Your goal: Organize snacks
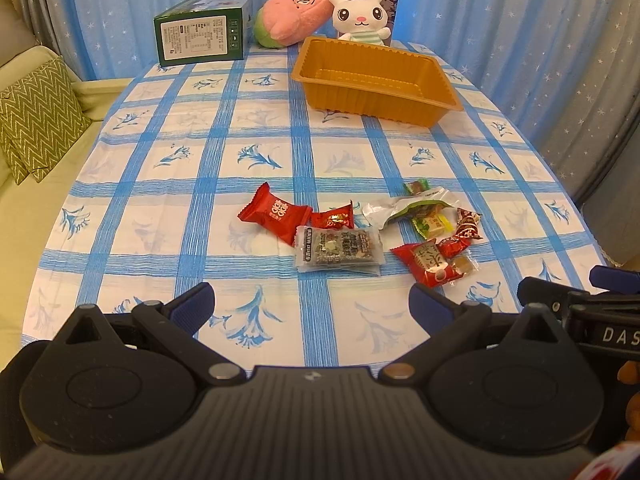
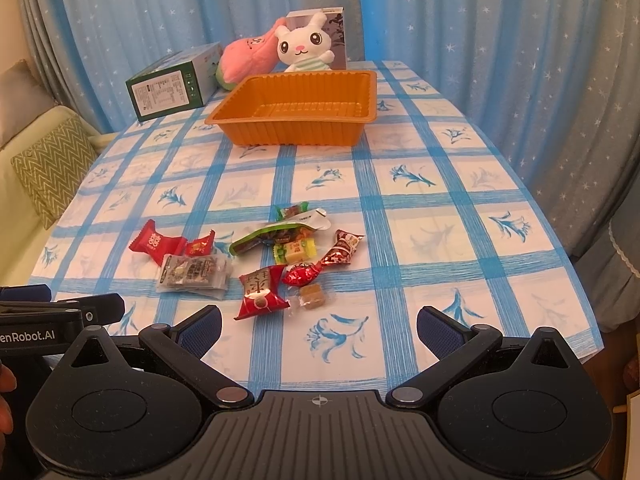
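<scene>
- Sitting at the far left of the blue-and-white checked tablecloth surface (image 1: 200, 200): dark green printed cardboard box (image 1: 202, 34), beside a pink-and-green plush toy (image 1: 290, 16).
- Leaning just right of that: white plush rabbit (image 1: 360, 14), in front of a small upright carton.
- Resting in front of the rabbit, toward the far side: empty orange ribbed plastic tray (image 1: 376, 80), well apart from the snacks.
- Lying in a loose cluster near the front edge: red foil candy packet (image 1: 272, 212) at left, touching a small red twisted sweet; clear wrapper of dark nut bars (image 1: 338, 250) just below; silver-and-green pouch (image 1: 412, 208) with a yellow-green candy (image 1: 434, 226) to the right; red printed packet (image 1: 428, 264) and a brown caramel cube nearest the right side.
- Hovering over the near edge, jaws spread wide and holding nothing: left gripper (image 1: 312, 304).
- Hovering beside it on the right, jaws likewise parted and empty: right gripper (image 2: 320, 326).
</scene>
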The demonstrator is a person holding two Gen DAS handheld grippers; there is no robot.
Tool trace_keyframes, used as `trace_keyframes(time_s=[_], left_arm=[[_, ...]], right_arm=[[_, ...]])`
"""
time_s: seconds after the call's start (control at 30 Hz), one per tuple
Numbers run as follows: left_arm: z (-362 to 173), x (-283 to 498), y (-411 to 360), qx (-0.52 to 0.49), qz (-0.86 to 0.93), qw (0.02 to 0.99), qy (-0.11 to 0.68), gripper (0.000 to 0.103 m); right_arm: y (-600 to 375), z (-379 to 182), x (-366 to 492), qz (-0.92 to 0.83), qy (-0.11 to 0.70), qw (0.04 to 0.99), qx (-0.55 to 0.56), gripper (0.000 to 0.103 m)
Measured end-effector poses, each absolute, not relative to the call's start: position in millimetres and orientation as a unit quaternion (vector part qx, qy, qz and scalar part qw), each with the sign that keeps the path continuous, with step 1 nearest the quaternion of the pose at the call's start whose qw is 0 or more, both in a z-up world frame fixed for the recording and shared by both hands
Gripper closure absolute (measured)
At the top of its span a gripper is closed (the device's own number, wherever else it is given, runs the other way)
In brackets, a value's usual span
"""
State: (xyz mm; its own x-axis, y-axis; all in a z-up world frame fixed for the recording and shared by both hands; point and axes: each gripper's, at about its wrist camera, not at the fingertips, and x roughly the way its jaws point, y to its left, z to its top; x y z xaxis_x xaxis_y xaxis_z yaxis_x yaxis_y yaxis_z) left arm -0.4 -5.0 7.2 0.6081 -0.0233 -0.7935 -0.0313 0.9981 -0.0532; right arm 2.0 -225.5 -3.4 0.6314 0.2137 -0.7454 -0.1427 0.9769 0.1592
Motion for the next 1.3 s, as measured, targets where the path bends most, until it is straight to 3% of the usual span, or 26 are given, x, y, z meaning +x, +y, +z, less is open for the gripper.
trace_keyframes(time_s=[1.3], left_arm=[[7.8, -1.0, -6.1, -0.033, 0.001, 0.897, 0.442, 0.000]], right_arm=[[-222.6, -7.2, 1.0, 0.098, 0.418, 0.902, 0.042, 0.000]])
